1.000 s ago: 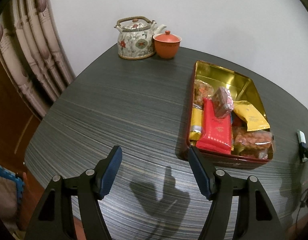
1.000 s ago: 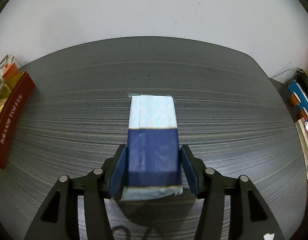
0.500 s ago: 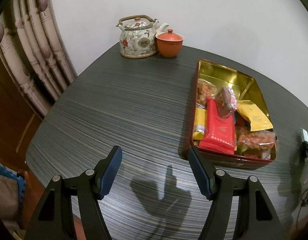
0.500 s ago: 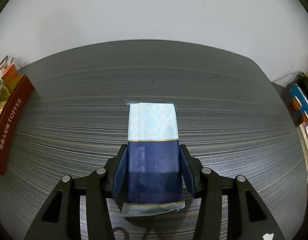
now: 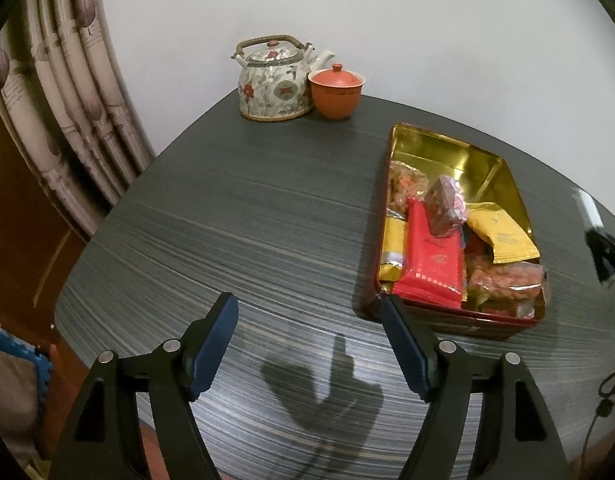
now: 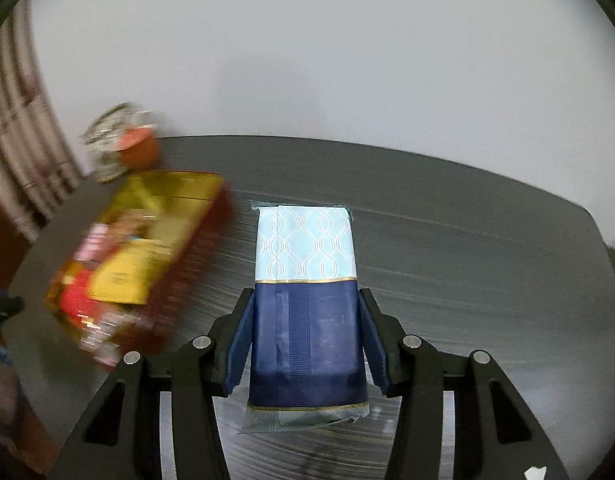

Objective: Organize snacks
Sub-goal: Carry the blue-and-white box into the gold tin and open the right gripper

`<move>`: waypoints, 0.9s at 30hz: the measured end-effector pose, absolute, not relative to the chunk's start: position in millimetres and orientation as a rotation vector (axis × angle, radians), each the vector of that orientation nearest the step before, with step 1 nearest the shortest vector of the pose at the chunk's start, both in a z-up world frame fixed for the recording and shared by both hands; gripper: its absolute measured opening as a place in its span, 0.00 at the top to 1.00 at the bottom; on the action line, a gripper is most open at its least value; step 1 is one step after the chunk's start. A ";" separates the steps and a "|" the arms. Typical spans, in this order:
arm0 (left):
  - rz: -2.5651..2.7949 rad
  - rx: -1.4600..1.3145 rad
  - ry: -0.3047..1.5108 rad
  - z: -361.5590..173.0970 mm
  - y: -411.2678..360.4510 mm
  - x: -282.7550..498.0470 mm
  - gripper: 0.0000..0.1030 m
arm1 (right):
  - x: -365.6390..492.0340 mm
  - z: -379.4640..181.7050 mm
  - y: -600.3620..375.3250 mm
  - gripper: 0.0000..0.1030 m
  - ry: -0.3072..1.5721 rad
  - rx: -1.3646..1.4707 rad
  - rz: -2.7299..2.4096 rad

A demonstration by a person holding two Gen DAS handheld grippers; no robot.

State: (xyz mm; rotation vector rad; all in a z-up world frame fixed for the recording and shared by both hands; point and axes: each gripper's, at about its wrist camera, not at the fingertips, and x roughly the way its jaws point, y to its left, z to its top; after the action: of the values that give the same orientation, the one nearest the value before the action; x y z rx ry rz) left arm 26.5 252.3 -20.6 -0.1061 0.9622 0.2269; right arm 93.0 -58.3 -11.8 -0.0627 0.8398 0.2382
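In the right wrist view my right gripper (image 6: 305, 336) is shut on a navy and pale-blue snack packet (image 6: 305, 280), lifted off the dark table (image 6: 467, 248). The red tin with a gold inside (image 6: 179, 200), blurred, lies to the packet's left with several snacks in it. In the left wrist view my left gripper (image 5: 309, 328) hangs over the table's near edge, its jaws opening with nothing between them. The tin (image 5: 447, 152) lies just beyond its right finger, holding a red packet (image 5: 431, 260), a yellow packet (image 5: 501, 236) and other snacks.
A floral teapot (image 5: 273, 80) and an orange lidded cup (image 5: 336, 90) stand at the table's far corner by the white wall. A curtain (image 5: 67, 92) hangs to the left. A dark object with cables (image 5: 605, 248) sits at the right edge.
My right gripper has closed on the blue packet, lifted it and swung left, so the tin now fills the left of its view. The left gripper's jaws have spread slightly wider.
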 end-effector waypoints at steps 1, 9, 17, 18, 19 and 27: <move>0.225 -0.107 0.961 -20.1 252.1 26.3 0.26 | 92.8 -10.0 -43.7 0.55 0.840 -0.073 0.261; 0.230 -0.110 0.959 -18.8 252.8 26.7 0.22 | 105.9 -12.4 40.5 0.55 0.856 -0.155 0.390; 0.258 -0.116 0.953 -20.2 256.1 27.6 0.20 | 121.6 -29.1 91.0 0.55 0.887 -0.205 0.413; 0.260 -0.121 0.955 -20.8 257.1 27.8 0.20 | 123.0 -32.2 95.6 0.55 0.891 -0.211 0.412; 0.263 -0.125 0.956 -21.1 257.9 27.7 0.20 | 122.9 -34.1 96.3 0.55 0.895 -0.215 0.410; 0.265 -0.133 0.968 -22.7 258.6 28.8 0.19 | 128.3 -50.3 97.5 0.53 0.925 -0.232 0.386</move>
State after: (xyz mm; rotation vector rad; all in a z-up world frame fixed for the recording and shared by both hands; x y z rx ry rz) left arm 28.8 258.6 -22.7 -0.1334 0.9682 0.2649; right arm 128.3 97.5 -50.3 -0.2319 0.9250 0.3857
